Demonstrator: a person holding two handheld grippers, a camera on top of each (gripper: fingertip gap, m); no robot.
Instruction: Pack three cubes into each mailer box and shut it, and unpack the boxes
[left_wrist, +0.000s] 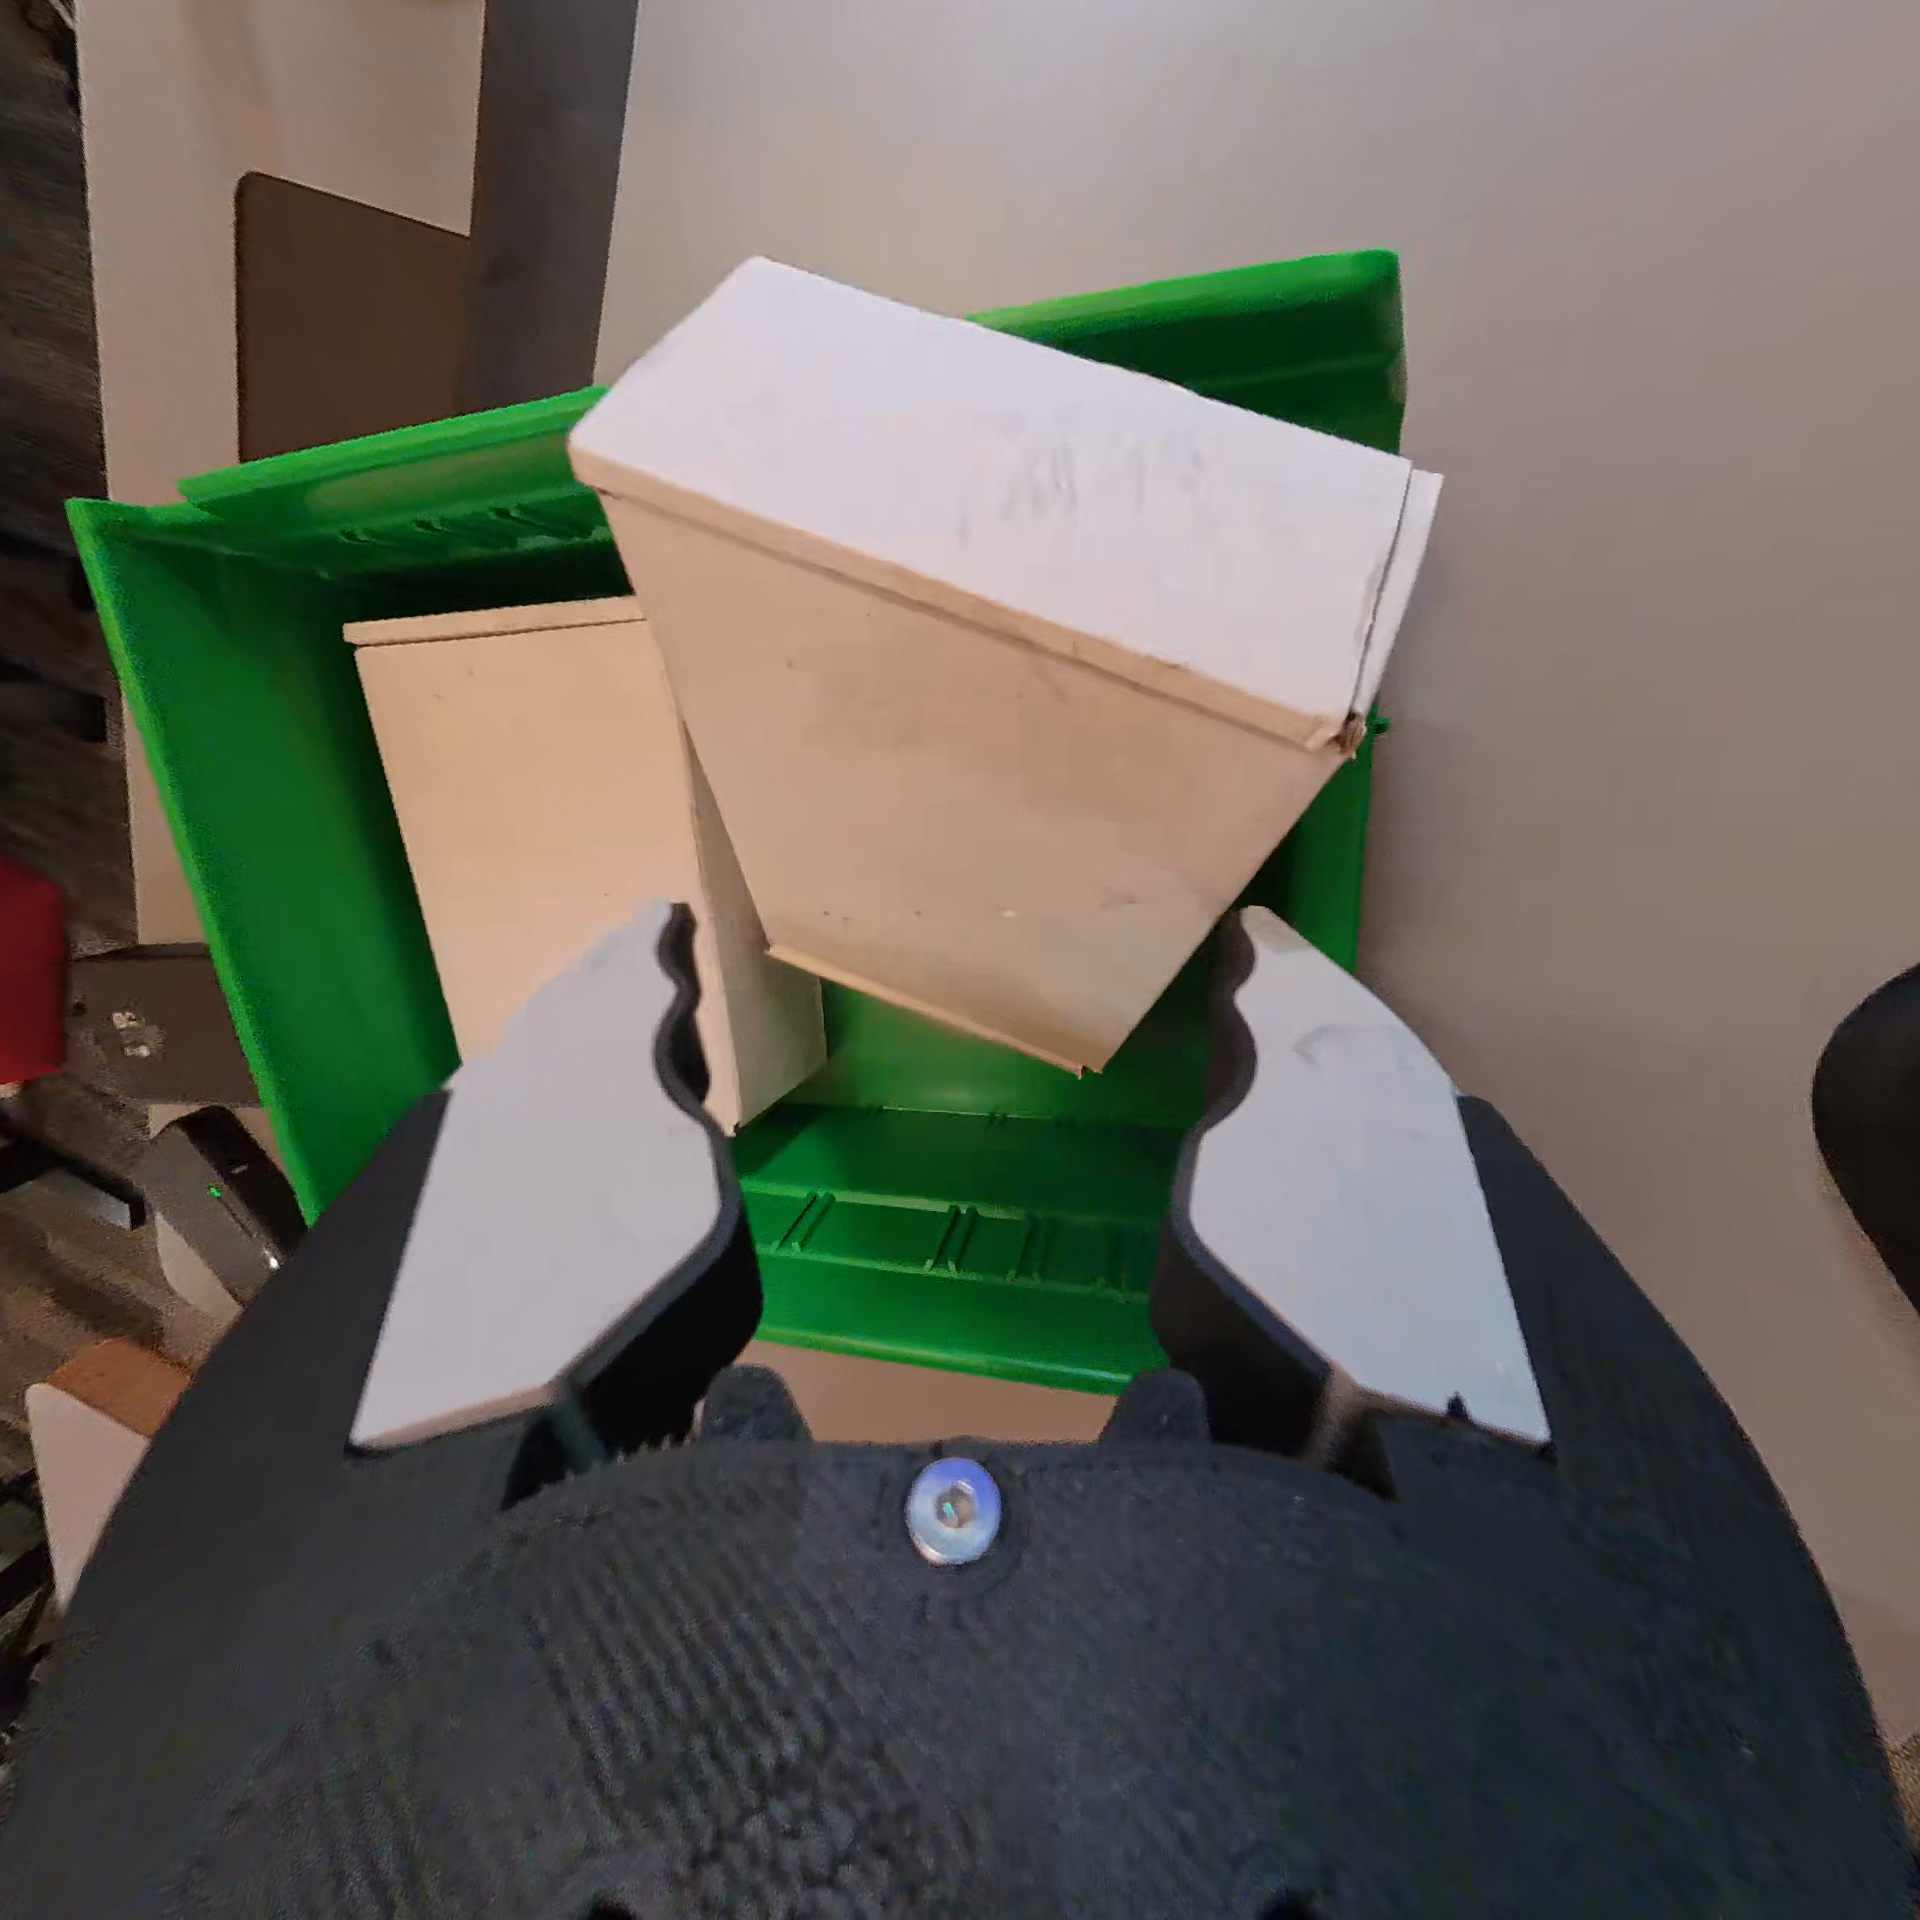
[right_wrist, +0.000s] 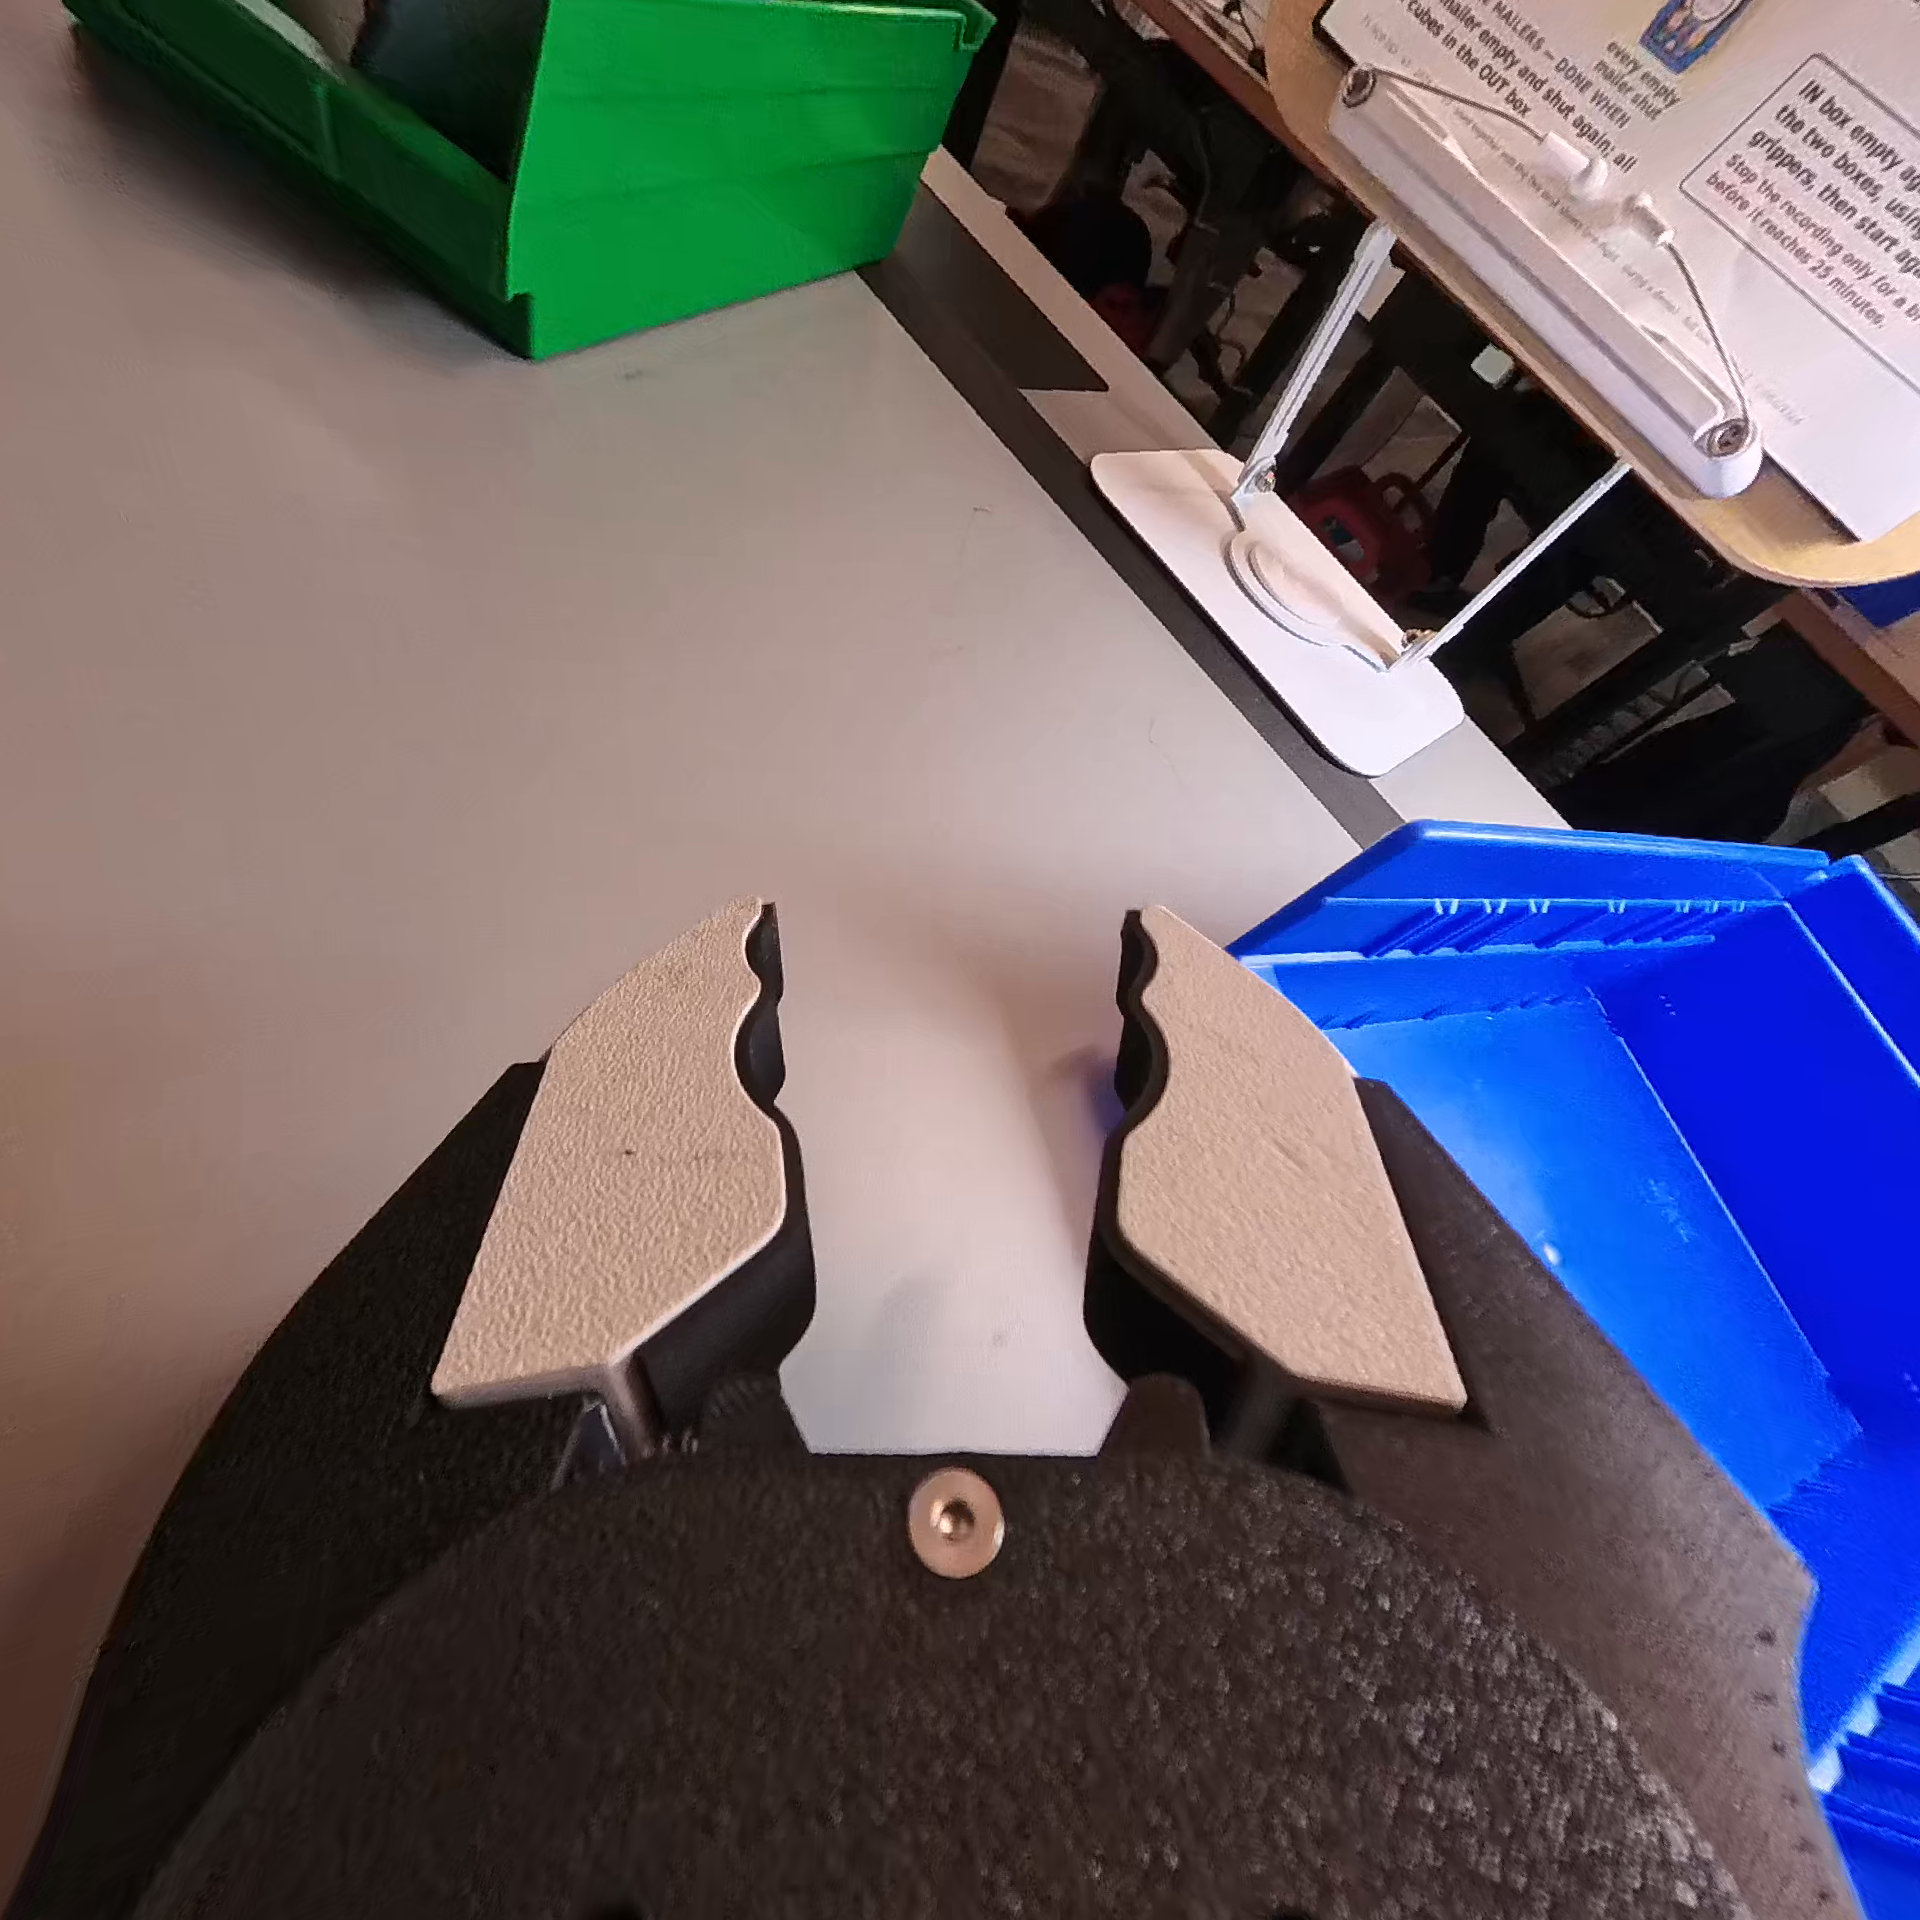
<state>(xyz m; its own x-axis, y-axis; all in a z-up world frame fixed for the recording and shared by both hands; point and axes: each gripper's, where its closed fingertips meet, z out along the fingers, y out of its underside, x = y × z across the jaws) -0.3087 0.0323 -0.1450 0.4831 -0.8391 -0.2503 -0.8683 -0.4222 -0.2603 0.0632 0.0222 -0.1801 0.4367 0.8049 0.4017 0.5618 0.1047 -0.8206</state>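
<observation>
Left tongs (left_wrist: 956, 997) released, fingers spread wide, nothing between them. They sit just short of the green bin (left_wrist: 260, 831), pointed into it.

Green bin holds two white mailer boxes, both with lids down. The tilted mailer box (left_wrist: 987, 644) leans across the bin, its upper end over the far rim, its lower corner down toward the bin floor — closest to the tongs. The flat mailer box (left_wrist: 520, 810) lies behind and beside it, against the bin's other side wall; the tilted one appears to rest partly on it, contact not certain.

Right tongs (right_wrist: 948, 997) also released and empty, hovering over bare desk (right_wrist: 416, 675) well apart from the green bin, with the blue bin (right_wrist: 1662, 1091) just beside their outer finger. What shows of the blue bin's inside is bare. No cubes visible in either view — whether the mailers are packed cannot be told.

Judgement: step in hand is fetching a shut mailer out of the green bin, likely the tilted one. Pack or unpack phase unclear.

Next move calls for closing the left tongs across the tilted box's lower end — span looks near the tongs' full opening, so a square approach matters. Lift clear of the bin rim without dragging the flat box. Right tongs free to steady it on the desk.
</observation>
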